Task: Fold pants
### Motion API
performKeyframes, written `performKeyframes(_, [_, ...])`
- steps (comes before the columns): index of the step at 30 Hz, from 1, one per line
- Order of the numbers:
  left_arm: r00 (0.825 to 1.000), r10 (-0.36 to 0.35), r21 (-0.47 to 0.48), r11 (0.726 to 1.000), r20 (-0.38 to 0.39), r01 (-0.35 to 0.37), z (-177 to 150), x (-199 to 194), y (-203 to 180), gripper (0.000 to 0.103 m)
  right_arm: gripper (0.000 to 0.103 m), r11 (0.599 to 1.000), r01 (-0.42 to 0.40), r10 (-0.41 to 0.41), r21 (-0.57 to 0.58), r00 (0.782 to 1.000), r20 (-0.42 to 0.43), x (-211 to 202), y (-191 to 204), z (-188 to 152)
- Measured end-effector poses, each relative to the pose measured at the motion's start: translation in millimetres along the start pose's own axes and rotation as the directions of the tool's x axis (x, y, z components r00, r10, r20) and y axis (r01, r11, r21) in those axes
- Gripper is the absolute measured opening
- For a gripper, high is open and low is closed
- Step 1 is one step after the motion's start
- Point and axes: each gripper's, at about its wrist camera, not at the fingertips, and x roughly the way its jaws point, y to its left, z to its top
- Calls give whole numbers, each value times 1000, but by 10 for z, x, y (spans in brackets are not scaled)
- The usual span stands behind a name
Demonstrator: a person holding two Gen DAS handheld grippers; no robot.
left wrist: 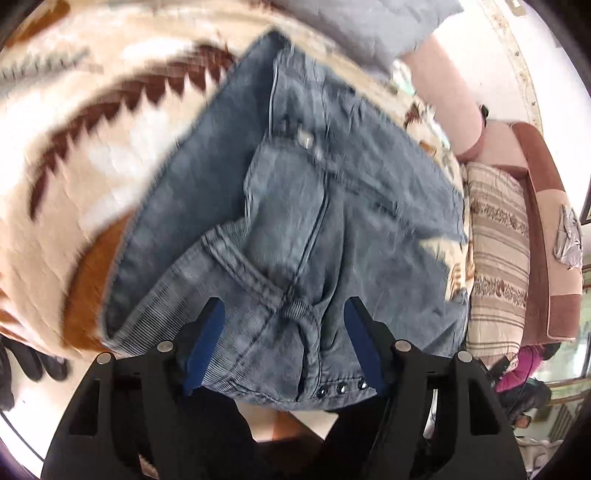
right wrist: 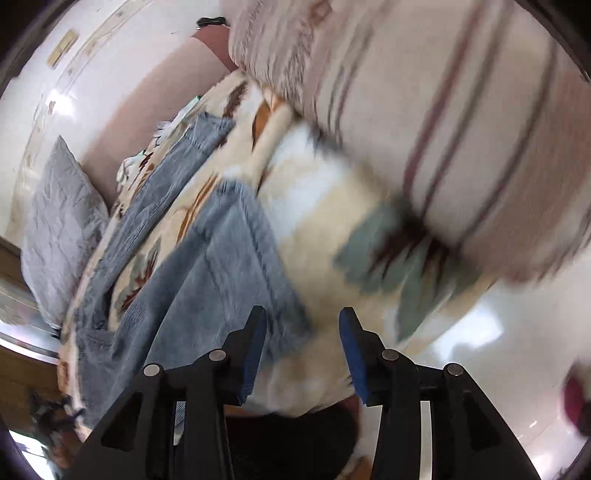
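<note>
Pants: we find faded blue denim pants (left wrist: 303, 206) lying on the cream patterned fleece blanket (left wrist: 92, 122).
Left gripper (left wrist: 282, 306): fingers wide, straddling the waistband.
Right gripper (right wrist: 303, 317): fingers wide, empty, denim at 9 o'clock.

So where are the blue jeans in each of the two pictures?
Left wrist: the jeans fill the middle, waistband between the open left gripper.
Right wrist: they lie left of centre, beside the open right gripper.
Shared landmark: the grey pillow, top and left.
</note>
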Motion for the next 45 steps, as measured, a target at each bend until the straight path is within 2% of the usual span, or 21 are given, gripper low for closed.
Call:
performKeyframes(2, [999,35,-2,999,-20,-35,1,119,-44,65,42,999,-39,40,36,999,-21,143,38,-66])
performKeyframes(3, [999,46,4,999,-16,-46,-11,106,-52,64,23,996,-67,69,53,997,-25,195,52,-90])
performKeyframes(4, [999,46,11,999,-9,-46,-25,68,-75,63,17,994,-96,97,61,995,-14,192,52,-91])
performKeyframes(6, [1000,26,28,999,5,-27,-31,-13,-128,63,17,986,-157,154,50,987,53,-4,99,-74])
performKeyframes(8, [998,53,45,997,32,-55,-24,-59,-141,63,17,986,-165,164,5,983,86,-209,126,-77])
performKeyframes(12, [996,87,15,996,13,-88,2,83,-26,63,17,997,-67,68,50,998,-11,-38,-150,-291])
performKeyframes(14, [995,93,26,995,18,-94,3,80,-32,63,23,995,-37,44,94,996,-73,137,-271,-411])
performKeyframes(16, [995,98,51,994,13,-98,6,14,-56,63,28,994,-23,32,110,996,-79,124,-313,-457])
performKeyframes(19, [995,71,86,993,70,-77,57,-227,-47,63,29,999,17,-15,50,1000,-22,-137,-177,-360])
performKeyframes(20, [991,73,87,993,109,-83,124,-327,-41,63,29,999,40,-40,6,999,31,-300,-112,-311])
performKeyframes(21, [989,77,84,993,126,-88,188,-366,-44,64,35,998,48,-45,-35,995,88,-443,-33,-229])
performKeyframes(22, [988,82,78,993,132,-93,266,-375,-49,65,45,997,34,-26,-63,992,124,-517,49,-143])
performKeyframes(24, [989,88,63,993,119,-96,451,-318,-54,65,58,992,-30,49,-125,988,145,-531,207,128])
performKeyframes(28, [994,89,13,996,68,-91,662,-101,-84,65,58,980,-44,62,-195,994,91,-107,455,583])
performKeyframes(33, [994,99,36,994,46,-100,628,44,-172,65,58,978,8,-7,-208,1000,8,437,526,840])
performKeyframes(35, [993,111,36,993,37,-113,622,85,-188,65,24,967,-13,7,-255,1000,-26,545,589,812])
performKeyframes(36, [992,119,34,992,41,-120,620,83,-199,65,14,952,19,-26,-305,999,-19,550,653,781])
performKeyframes(38, [990,118,40,992,71,-122,622,41,-235,65,12,932,49,-37,-359,998,42,390,767,751])
performKeyframes(39, [988,124,45,991,89,-128,629,20,-257,65,5,935,41,-10,-351,996,88,256,781,780])
performKeyframes(41, [986,135,54,989,98,-141,650,41,-273,65,5,959,53,-7,-279,987,161,85,635,886])
performKeyframes(45, [975,216,45,975,55,-218,671,242,-240,64,5,956,139,-122,-260,989,80,446,513,872])
